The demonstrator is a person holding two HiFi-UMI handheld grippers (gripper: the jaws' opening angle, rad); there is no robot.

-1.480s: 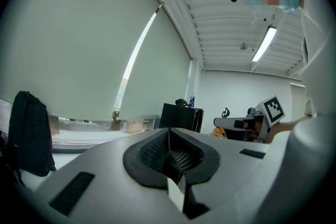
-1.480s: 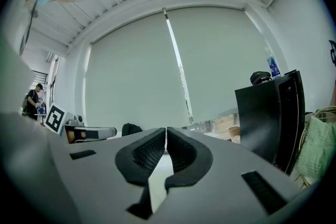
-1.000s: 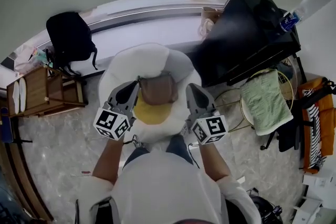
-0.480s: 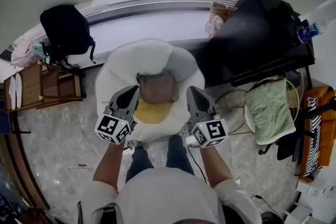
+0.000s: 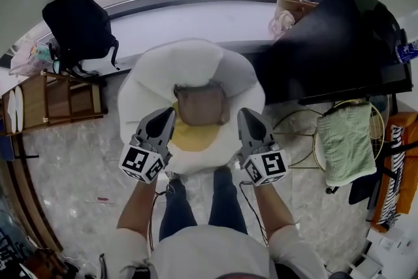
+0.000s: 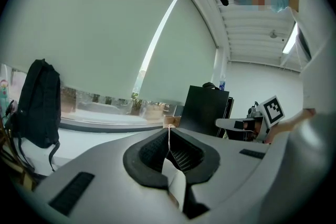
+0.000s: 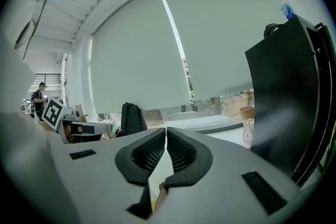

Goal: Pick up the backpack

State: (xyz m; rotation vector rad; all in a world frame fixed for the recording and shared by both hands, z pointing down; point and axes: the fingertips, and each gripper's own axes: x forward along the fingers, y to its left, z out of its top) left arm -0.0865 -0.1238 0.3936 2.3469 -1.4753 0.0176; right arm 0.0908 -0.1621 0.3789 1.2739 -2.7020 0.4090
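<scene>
Between left tool [image 5: 171, 112], right tool [image 5: 243, 113]: brown backpack [image 5: 201, 104]

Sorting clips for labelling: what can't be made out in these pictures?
- Brown thing on the white seat: the head view shows only its top, too small to tell what it is or to find straps. Neither gripper view shows it.
- Black backpack: in the right gripper view it is far and small, so details are lost.
- Bottle: in the head view it is cut off by the right edge.
</scene>
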